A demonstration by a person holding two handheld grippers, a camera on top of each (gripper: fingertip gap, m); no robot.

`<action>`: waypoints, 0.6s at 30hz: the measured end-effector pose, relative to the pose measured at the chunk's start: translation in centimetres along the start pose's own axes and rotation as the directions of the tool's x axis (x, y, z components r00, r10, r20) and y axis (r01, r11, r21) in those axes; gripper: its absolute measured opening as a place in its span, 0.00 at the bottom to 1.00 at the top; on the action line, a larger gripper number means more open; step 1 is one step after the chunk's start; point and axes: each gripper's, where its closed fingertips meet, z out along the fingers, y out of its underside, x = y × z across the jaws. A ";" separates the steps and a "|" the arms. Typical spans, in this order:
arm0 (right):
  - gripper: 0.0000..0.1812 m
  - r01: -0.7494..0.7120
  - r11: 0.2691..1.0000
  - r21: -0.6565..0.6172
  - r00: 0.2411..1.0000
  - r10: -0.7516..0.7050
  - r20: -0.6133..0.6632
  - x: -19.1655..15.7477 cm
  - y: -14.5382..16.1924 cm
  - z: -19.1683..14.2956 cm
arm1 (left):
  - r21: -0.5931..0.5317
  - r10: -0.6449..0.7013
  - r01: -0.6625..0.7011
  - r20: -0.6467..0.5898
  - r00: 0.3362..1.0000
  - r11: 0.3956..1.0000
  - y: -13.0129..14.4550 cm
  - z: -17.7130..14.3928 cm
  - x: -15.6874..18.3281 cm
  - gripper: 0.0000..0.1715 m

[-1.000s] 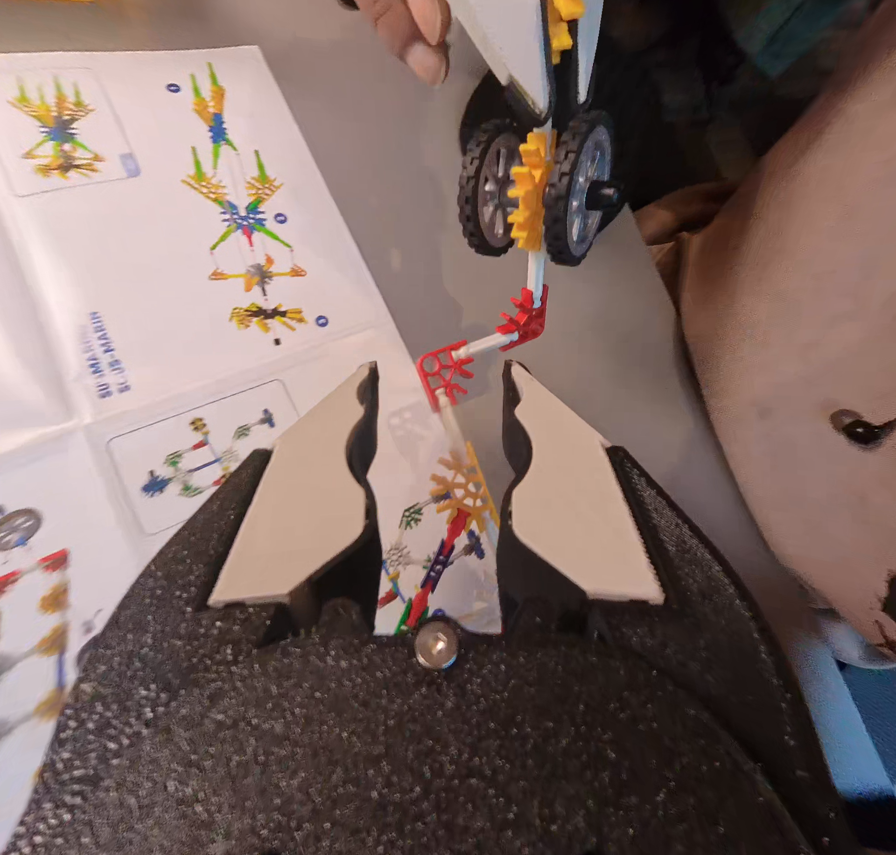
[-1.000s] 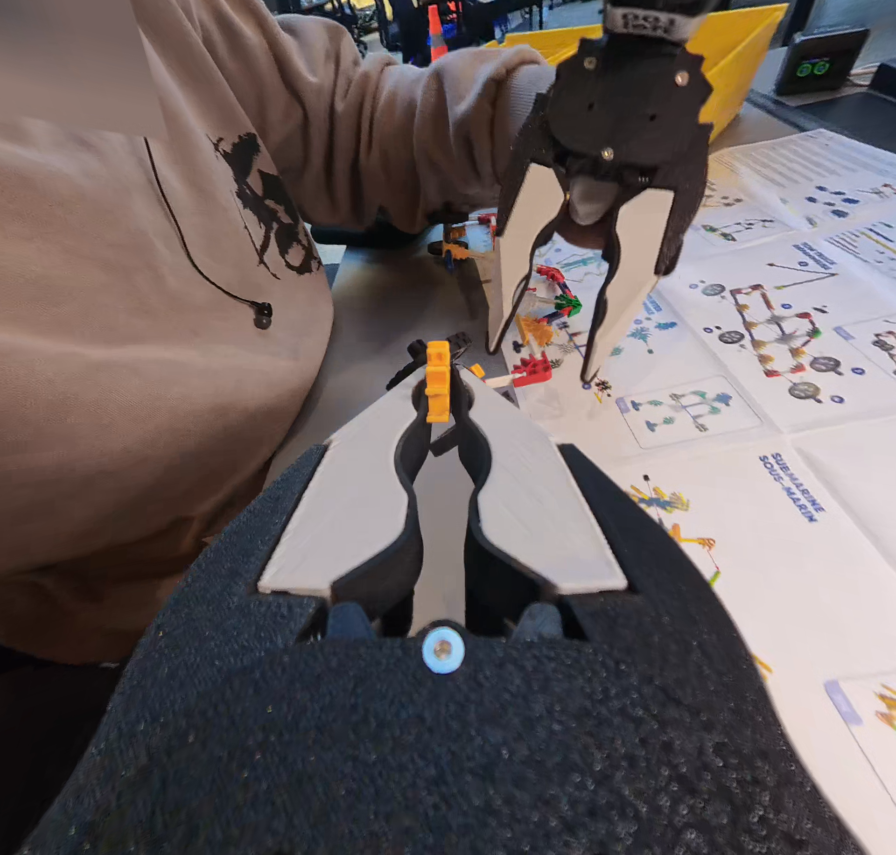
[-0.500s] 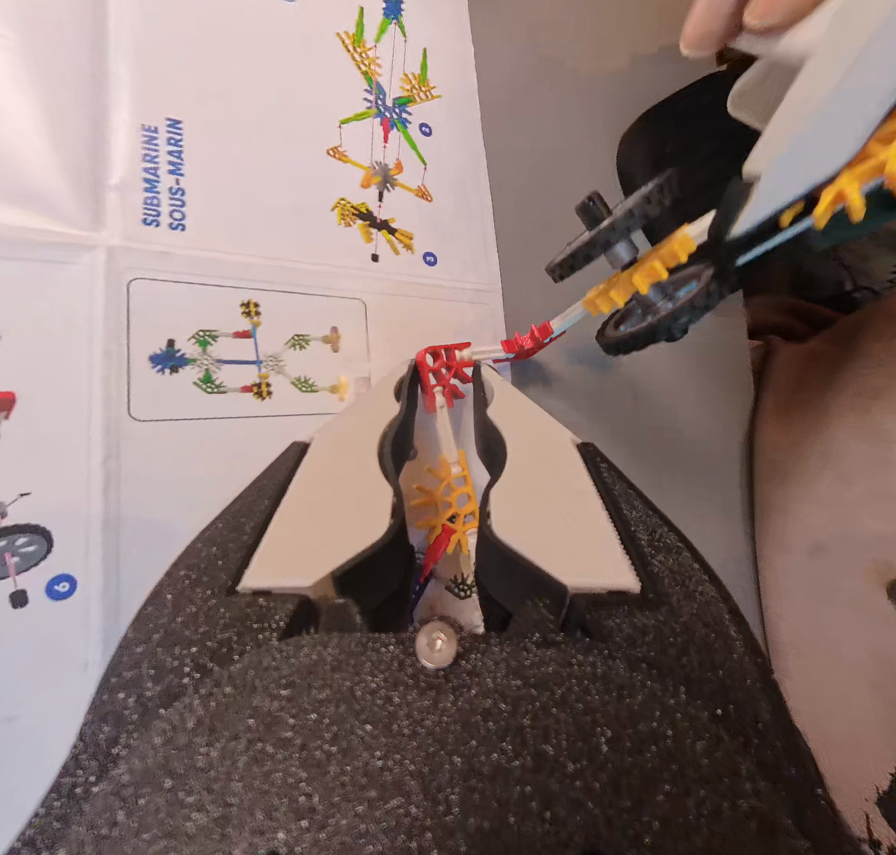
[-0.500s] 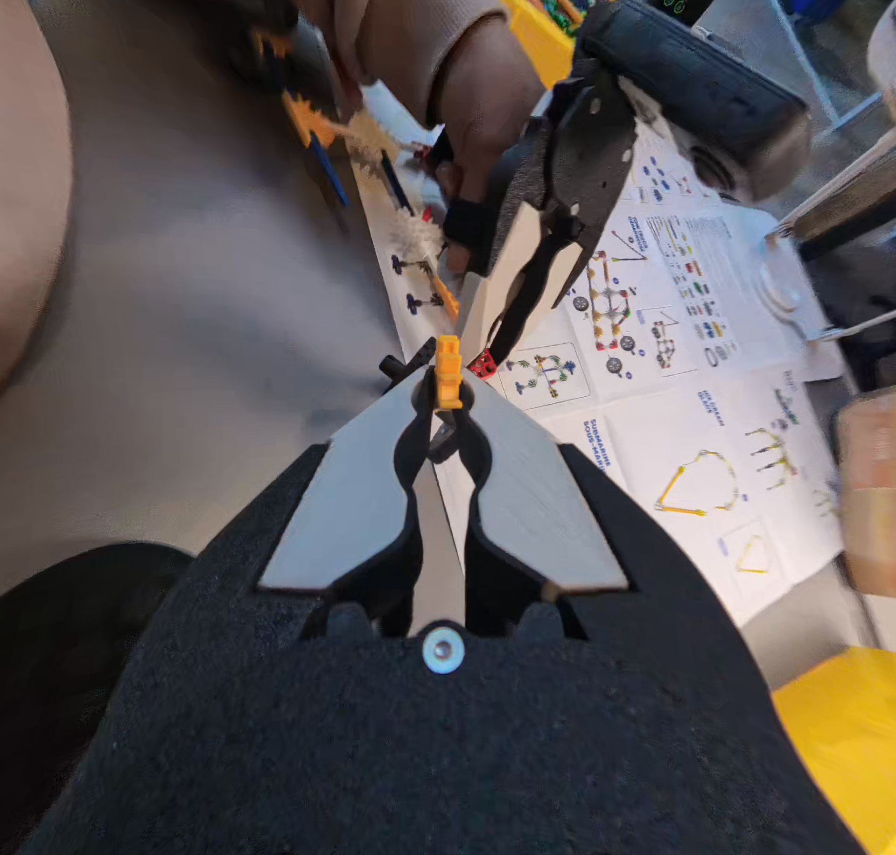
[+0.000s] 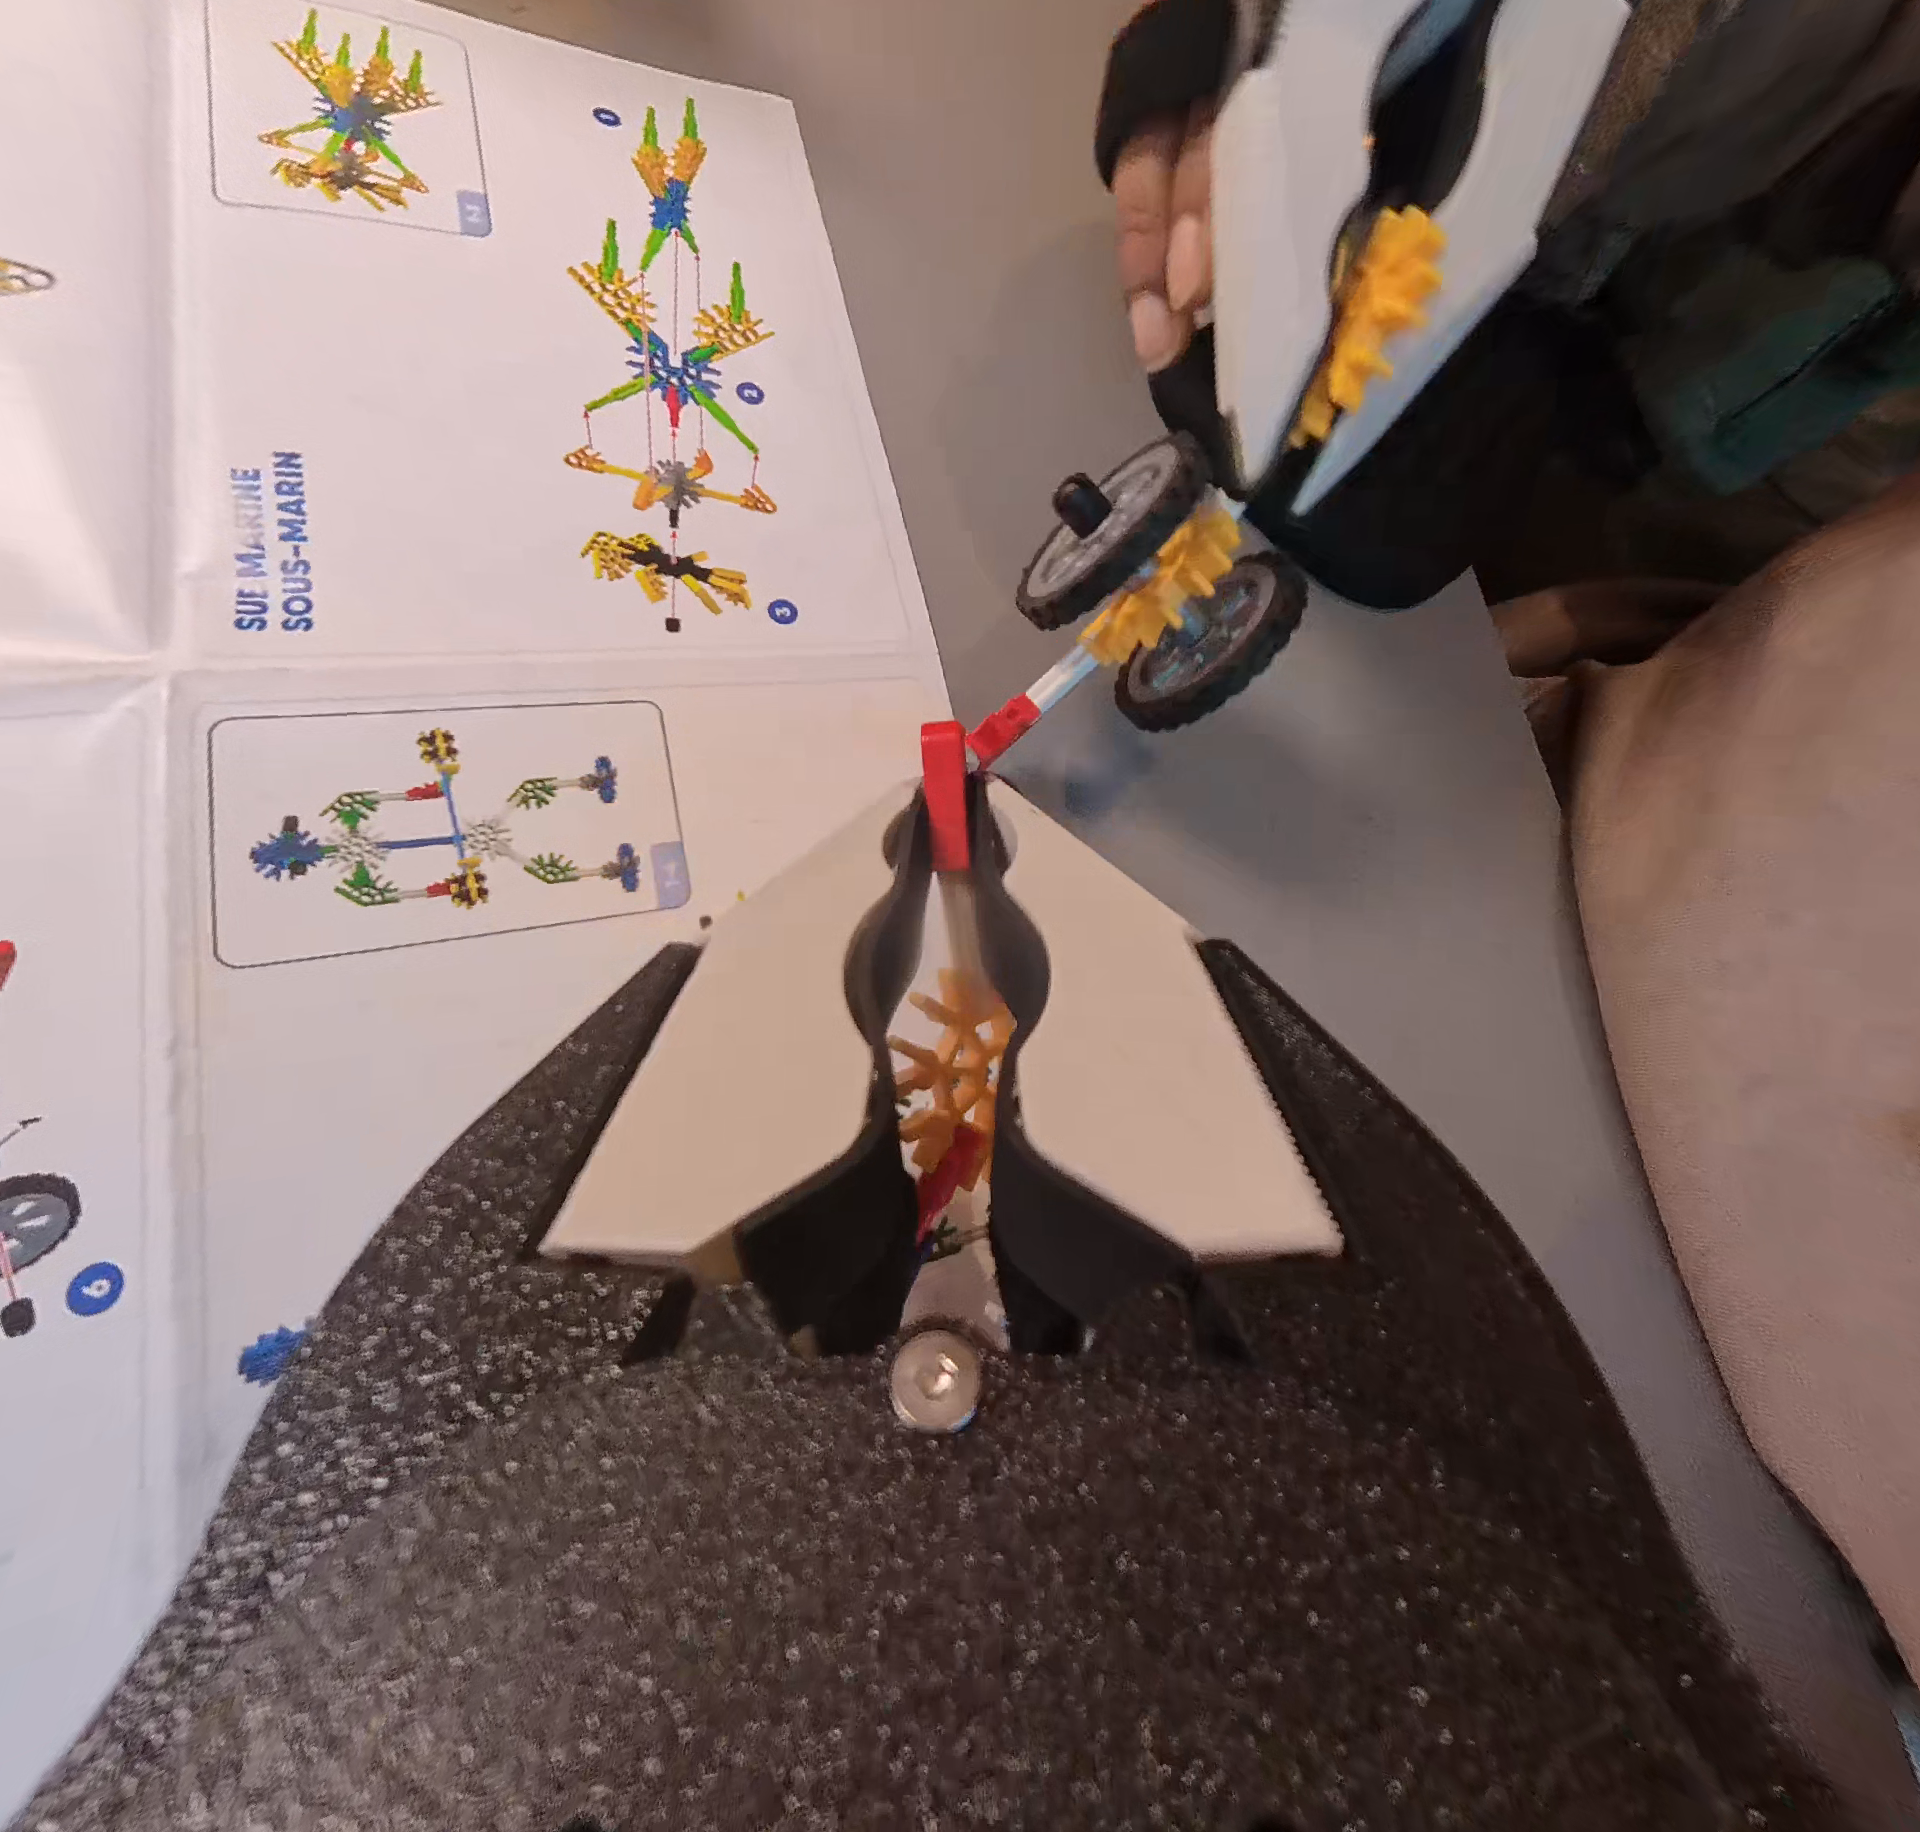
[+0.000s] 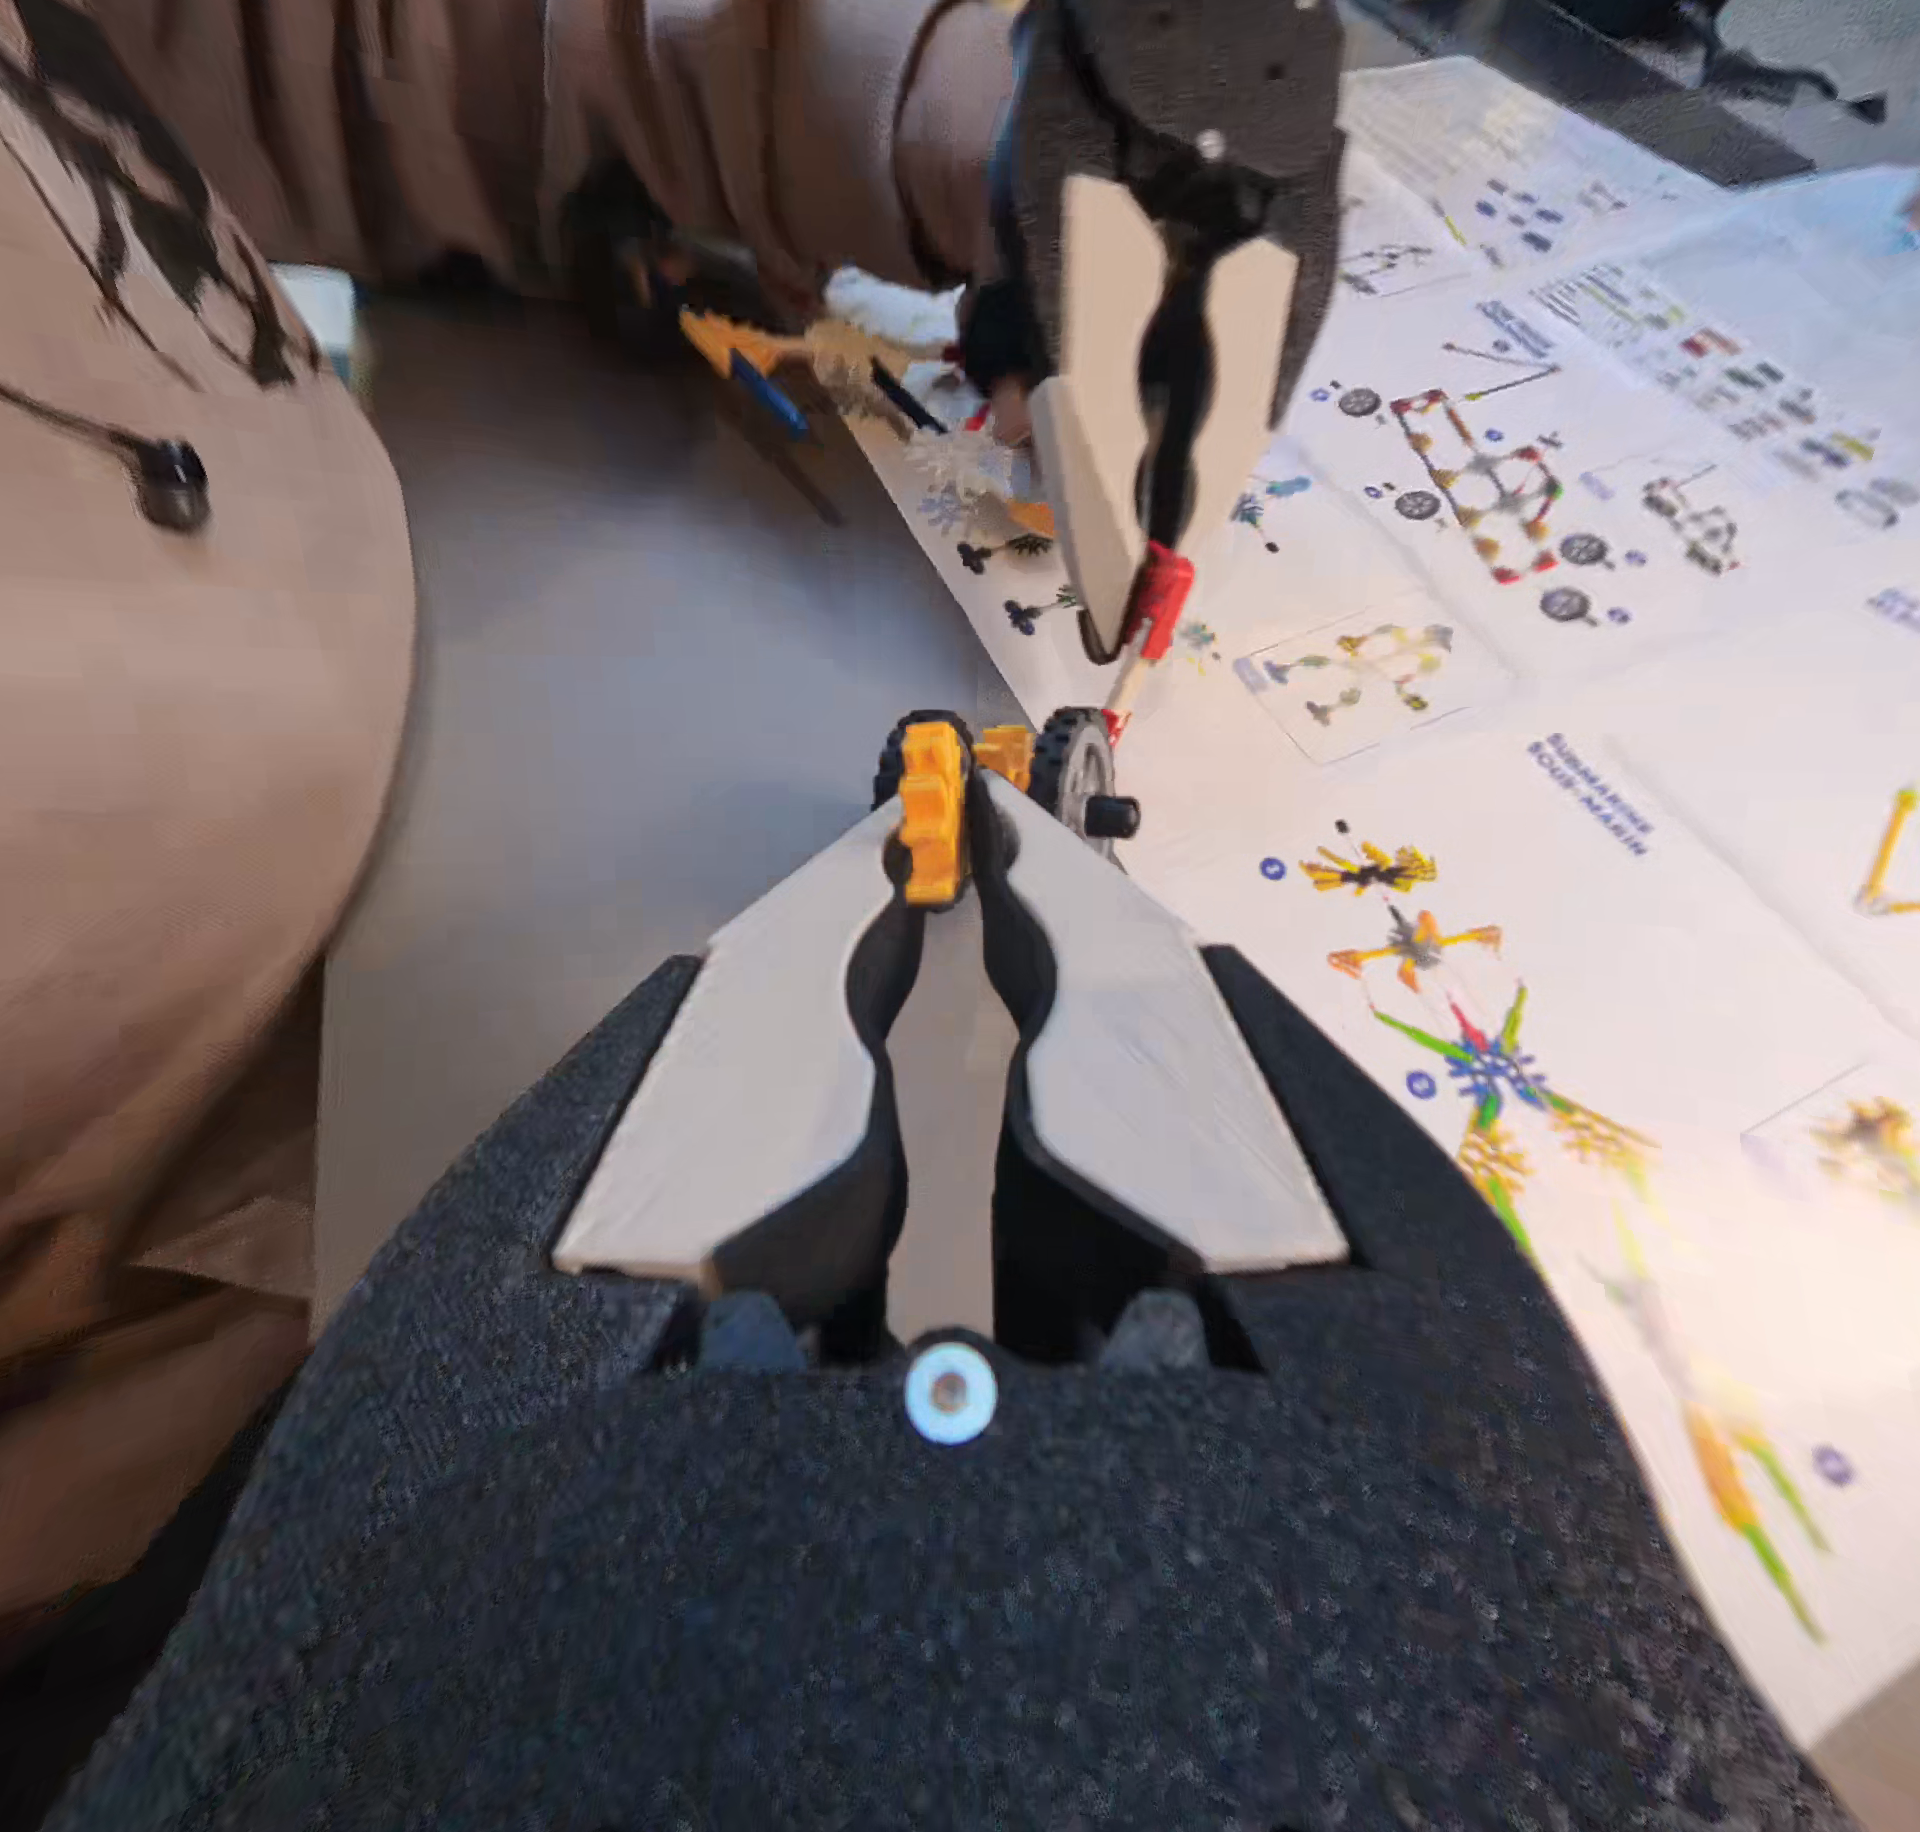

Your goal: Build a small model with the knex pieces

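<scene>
Two grippers shared one small rod-and-connector toy. My left gripper point(image 5: 948, 806) was pinched closed on a flat red plastic connector point(image 5: 943, 808) at its fingertips. From there a thin white rod point(image 5: 1060, 683) ran up to a yellow toothed connector point(image 5: 1164, 582) between two black rubber-tyred wheels point(image 5: 1112, 530). My right gripper point(image 6: 935, 826) was clamped on an orange-yellow gear-shaped connector point(image 6: 928, 818) at the wheel end. The model hung just above the grey tabletop point(image 5: 1299, 951), beside a white folded instruction sheet point(image 5: 468, 556). I judged it light and stiff in each piece, but weak at its snap joints, so gripping the flat connector faces seemed safer than the slim rods. Loose pieces point(image 6: 831, 359) lay farther off by my tan sleeve point(image 6: 623, 99).
</scene>
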 end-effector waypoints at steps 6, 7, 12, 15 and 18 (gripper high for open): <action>0.02 -0.559 0.805 0.198 0.824 0.514 0.237 4.3 -0.4 -2.3 | 0.073 0.179 -0.178 -0.011 0.984 0.981 -1.7 -1.5 3.0 0.02; 0.02 -0.624 0.751 0.216 0.776 0.562 0.286 4.9 -0.6 -2.5 | 0.082 0.220 -0.217 -0.021 0.975 0.973 -2.1 -1.5 3.9 0.02; 0.02 -0.785 0.577 0.225 0.608 0.646 0.461 6.3 -3.1 -2.0 | 0.113 0.377 -0.372 -0.024 0.926 0.921 -3.8 -1.2 7.1 0.02; 0.02 -0.747 0.619 0.241 0.653 0.617 0.439 6.8 -4.4 -1.5 | 0.099 0.396 -0.394 -0.009 0.918 0.914 -4.1 -1.2 7.3 0.02; 0.02 -0.658 0.711 0.247 0.744 0.565 0.357 7.0 -5.3 -1.0 | 0.089 0.384 -0.383 0.006 0.923 0.920 -3.7 -1.1 7.0 0.02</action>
